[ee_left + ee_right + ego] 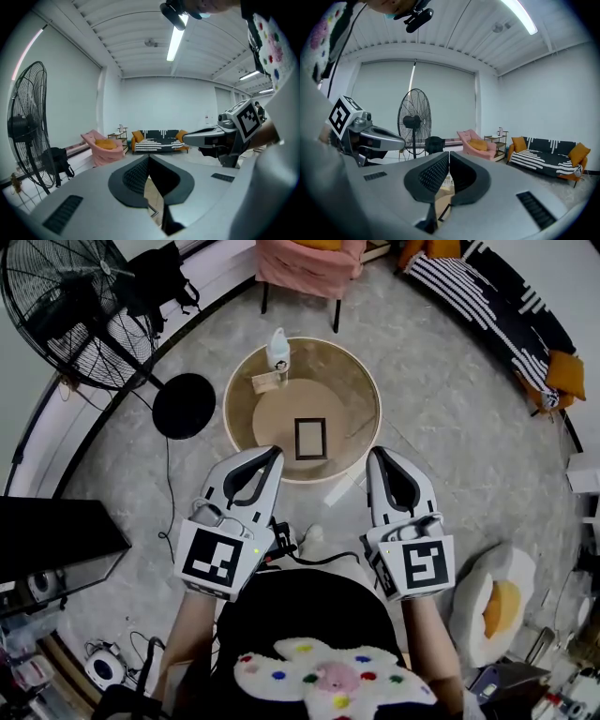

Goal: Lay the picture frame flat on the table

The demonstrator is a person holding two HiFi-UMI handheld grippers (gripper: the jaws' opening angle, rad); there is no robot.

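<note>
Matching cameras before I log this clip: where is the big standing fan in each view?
Head view: standing fan at top left.
Left gripper view: fan at the far left edge.
Right gripper view: fan left of centre.
Shared landmark: pink armchair, in all three.

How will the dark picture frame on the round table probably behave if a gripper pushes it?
The picture frame looks thin and rigid, so it would probably move as one piece. The round table looks smooth, so the frame may slide easily. Its centre may be glass, so possibly fragile.
</note>
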